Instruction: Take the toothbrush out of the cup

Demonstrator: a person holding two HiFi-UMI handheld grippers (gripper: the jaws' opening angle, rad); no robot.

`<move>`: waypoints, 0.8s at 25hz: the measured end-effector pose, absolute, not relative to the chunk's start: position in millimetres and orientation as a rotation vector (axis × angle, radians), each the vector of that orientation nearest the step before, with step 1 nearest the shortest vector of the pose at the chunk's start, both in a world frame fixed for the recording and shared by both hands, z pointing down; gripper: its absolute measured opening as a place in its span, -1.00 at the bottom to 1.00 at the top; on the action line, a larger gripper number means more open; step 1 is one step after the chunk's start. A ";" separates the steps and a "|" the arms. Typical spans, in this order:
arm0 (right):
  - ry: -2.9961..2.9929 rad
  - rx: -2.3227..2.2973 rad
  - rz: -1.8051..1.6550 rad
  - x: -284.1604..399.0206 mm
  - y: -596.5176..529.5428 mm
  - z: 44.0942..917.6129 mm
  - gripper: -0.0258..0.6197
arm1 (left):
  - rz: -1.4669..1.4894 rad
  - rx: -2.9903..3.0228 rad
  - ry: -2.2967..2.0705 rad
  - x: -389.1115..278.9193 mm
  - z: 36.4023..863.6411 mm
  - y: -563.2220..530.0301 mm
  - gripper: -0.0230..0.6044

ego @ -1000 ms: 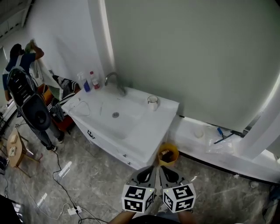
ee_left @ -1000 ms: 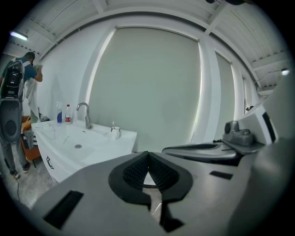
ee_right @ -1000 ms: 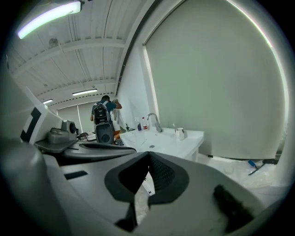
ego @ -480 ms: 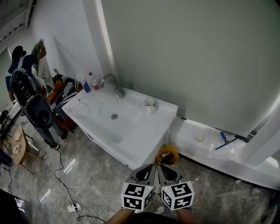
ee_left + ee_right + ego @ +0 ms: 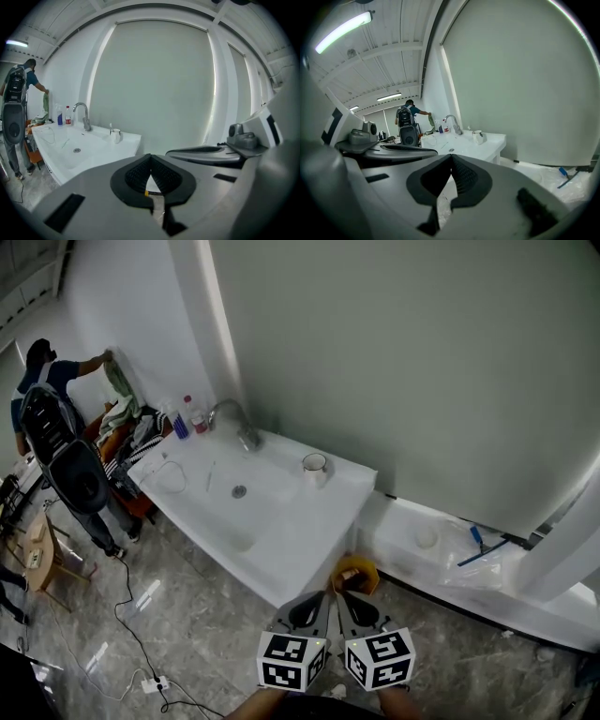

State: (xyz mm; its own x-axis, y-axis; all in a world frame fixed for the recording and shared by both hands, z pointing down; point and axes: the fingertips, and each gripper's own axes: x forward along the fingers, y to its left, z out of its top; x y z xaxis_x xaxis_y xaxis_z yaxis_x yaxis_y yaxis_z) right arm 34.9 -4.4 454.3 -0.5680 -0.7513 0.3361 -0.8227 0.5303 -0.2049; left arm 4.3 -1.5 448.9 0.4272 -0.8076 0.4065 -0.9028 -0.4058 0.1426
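Observation:
A white cup stands on the right part of a white sink counter, far ahead of both grippers. In the left gripper view the cup shows a thin white toothbrush sticking up out of it. The cup is also small in the right gripper view. My left gripper and right gripper sit side by side at the bottom of the head view, above the floor. Both are shut, tips meeting, with nothing between them.
A faucet and bottles stand at the sink's back left. A yellow bucket sits on the floor just ahead of the grippers. A person and a black speaker are at far left. A low white ledge runs right.
The view has drifted, so the sink and cup sit slightly higher and further left. The person at far left has reached an arm to the wall. Both grippers stay shut, side by side.

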 end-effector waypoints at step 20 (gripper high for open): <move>-2.512 1.336 0.486 3.2 -77.7 465.6 -0.89 | 0.377 2.350 -1.411 -23.3 462.3 -79.2 -0.90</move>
